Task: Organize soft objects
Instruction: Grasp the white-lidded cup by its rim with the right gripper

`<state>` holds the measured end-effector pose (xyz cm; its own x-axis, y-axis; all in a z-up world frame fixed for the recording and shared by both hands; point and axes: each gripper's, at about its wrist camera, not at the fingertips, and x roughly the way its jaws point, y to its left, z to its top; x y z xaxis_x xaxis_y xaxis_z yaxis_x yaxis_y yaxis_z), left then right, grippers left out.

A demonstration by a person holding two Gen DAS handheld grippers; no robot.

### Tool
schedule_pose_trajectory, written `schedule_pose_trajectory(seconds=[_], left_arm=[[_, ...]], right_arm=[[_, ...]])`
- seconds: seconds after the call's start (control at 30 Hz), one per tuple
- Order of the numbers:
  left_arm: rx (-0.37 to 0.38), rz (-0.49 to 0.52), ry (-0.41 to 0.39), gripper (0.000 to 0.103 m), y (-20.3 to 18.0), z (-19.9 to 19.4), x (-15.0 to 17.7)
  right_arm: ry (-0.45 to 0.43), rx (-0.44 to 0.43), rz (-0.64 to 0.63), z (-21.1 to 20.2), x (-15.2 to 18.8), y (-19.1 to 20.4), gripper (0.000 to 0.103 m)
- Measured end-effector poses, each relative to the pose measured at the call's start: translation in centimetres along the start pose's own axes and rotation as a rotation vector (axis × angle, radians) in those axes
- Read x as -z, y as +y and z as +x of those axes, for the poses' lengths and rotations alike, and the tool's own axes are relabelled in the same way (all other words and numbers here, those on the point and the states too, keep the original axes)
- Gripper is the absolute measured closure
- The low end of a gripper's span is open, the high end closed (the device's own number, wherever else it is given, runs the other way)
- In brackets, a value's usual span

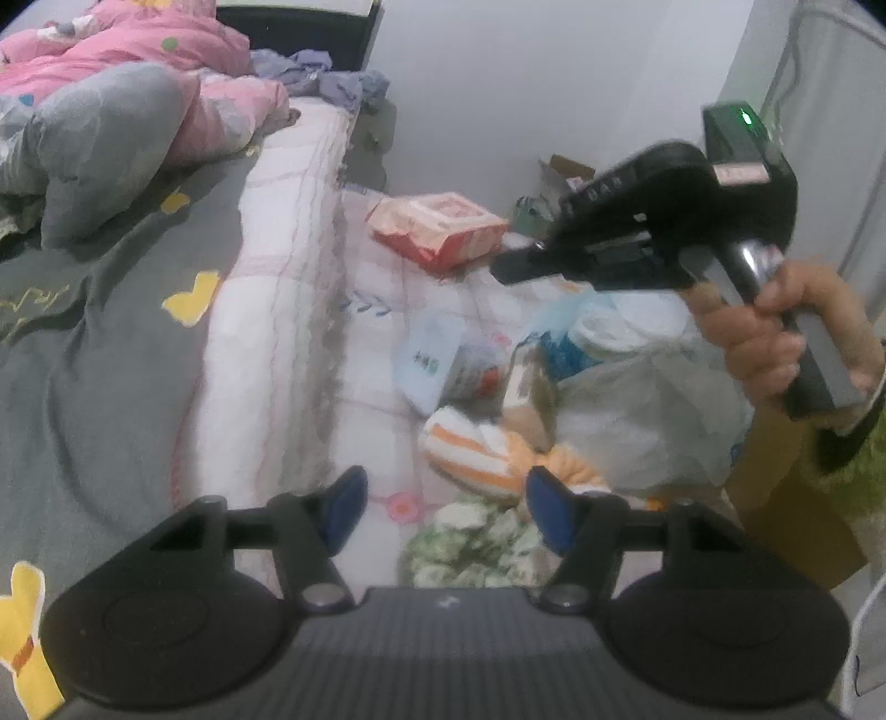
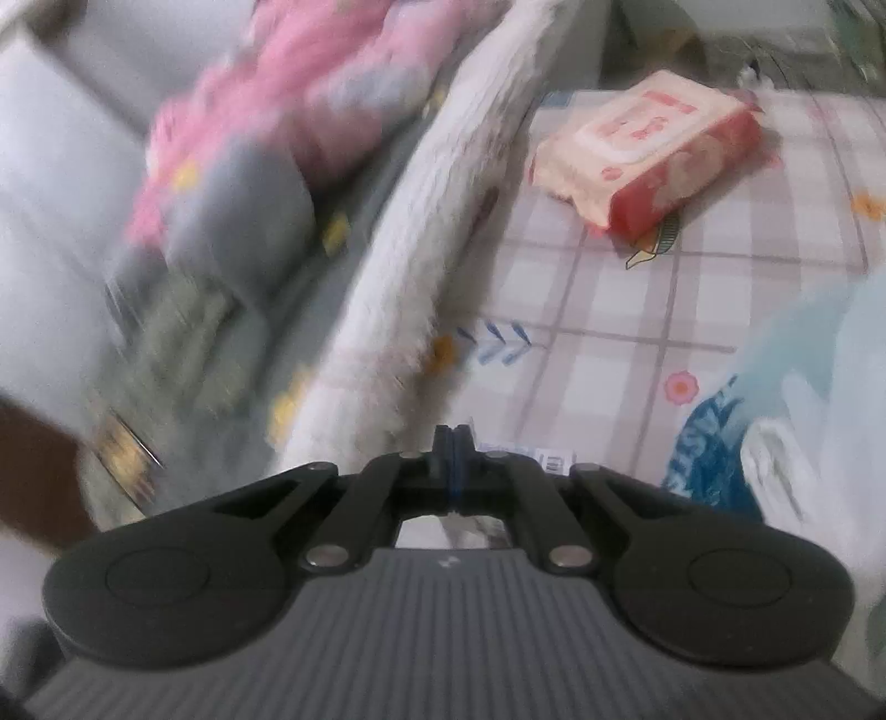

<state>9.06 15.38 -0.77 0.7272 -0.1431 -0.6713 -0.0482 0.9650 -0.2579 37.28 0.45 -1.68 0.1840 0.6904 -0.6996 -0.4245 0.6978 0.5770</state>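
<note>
The left gripper (image 1: 446,512) is hovering with its blue pads spread wide and nothing between them, right over the heap of soft things at the near end of the checked quilt (image 2: 637,288): an orange-striped plush (image 1: 476,448) is lying just beyond the fingertips, and a green-and-white patterned cloth (image 1: 476,545) is sitting under them. The right gripper (image 2: 454,443) is riding high on the right with its fingers pressed tight together, and nothing is showing between them. My read is that the left one is lining up a pick, and the plush looks the likeliest target; it would do well to drop straight down and bite the thick middle, since floppy fabric is likely to slip from an edge grip. Crowding the heap on the right are a white plastic bag (image 1: 637,410) and small packets (image 1: 432,365), touching or overlapping the plush, so a careless close could snag them. Farther off, a red wipes pack (image 1: 440,227) is lying alone, well apart, and the raised bed with the grey sheet (image 1: 99,343) and pink bedding (image 1: 122,50) is walling in the left side.
</note>
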Motion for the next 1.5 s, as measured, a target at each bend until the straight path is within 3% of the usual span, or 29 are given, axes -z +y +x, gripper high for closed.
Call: schedule_pose_trajectory(seconds=[0.1, 0.23, 0.37, 0.43, 0.6, 0.7, 0.73, 0.77, 0.8, 0.9, 1.1, 1.3, 1.43, 1.5], left_arm=[[-0.008, 0.014, -0.009, 0.037, -0.5, 0.5, -0.7], [-0.014, -0.003, -0.031, 0.037, -0.8, 1.7, -1.8], [-0.069, -0.029, -0.012, 0.038, -0.7, 3.9, -2.7], [-0.078, -0.04, 0.008, 0.039, -0.6, 4.5, -2.7], [-0.088, -0.034, 0.035, 0.039, -0.4, 4.8, -2.0], [-0.088, -0.044, 0.048, 0.039, -0.2, 4.8, -1.5], [-0.089, -0.045, 0.049, 0.039, -0.1, 4.7, -1.4], [-0.09, -0.044, 0.05, 0.039, 0.0, 4.6, -1.4], [-0.092, -0.044, 0.05, 0.039, 0.1, 4.6, -1.4], [-0.09, -0.045, 0.046, 0.039, 0.2, 4.5, -1.6], [-0.081, -0.027, 0.024, 0.038, -0.5, 4.7, -2.4], [-0.087, 0.018, 0.008, 0.034, -1.5, 5.6, -3.6], [-0.084, 0.083, 0.003, 0.021, -2.4, 6.8, -4.6], [-0.092, 0.118, 0.008, 0.02, -3.1, 7.8, -5.1]], right_arm=[[-0.047, 0.022, 0.057, -1.4, 0.7, -1.3, 0.103], [-0.024, 0.034, 0.092, -1.7, 1.4, -2.1, 0.1], [0.023, 0.059, 0.019, -0.7, 1.2, -0.5, 0.08], [0.053, 0.084, -0.044, 0.3, 0.9, 0.8, 0.077], [0.132, 0.176, -0.197, 4.0, 0.5, 4.0, 0.077], [0.178, 0.211, -0.226, 6.7, 0.4, 4.3, 0.078], [0.195, 0.208, -0.222, 7.4, 0.4, 4.3, 0.084], [0.198, 0.2, -0.221, 7.7, 0.5, 4.3, 0.097], [0.2, 0.189, -0.219, 7.9, 0.6, 4.2, 0.098], [0.171, 0.143, -0.163, 7.4, 0.4, 3.7, 0.102], [0.107, -0.076, 0.065, 4.9, -0.4, 0.4, 0.102], [0.095, -0.03, 0.184, 3.1, -0.5, -3.8, 0.097], [0.099, -0.026, 0.265, 2.9, -0.3, -5.9, 0.09], [0.105, -0.053, 0.305, 3.0, -0.1, -6.7, 0.09]])
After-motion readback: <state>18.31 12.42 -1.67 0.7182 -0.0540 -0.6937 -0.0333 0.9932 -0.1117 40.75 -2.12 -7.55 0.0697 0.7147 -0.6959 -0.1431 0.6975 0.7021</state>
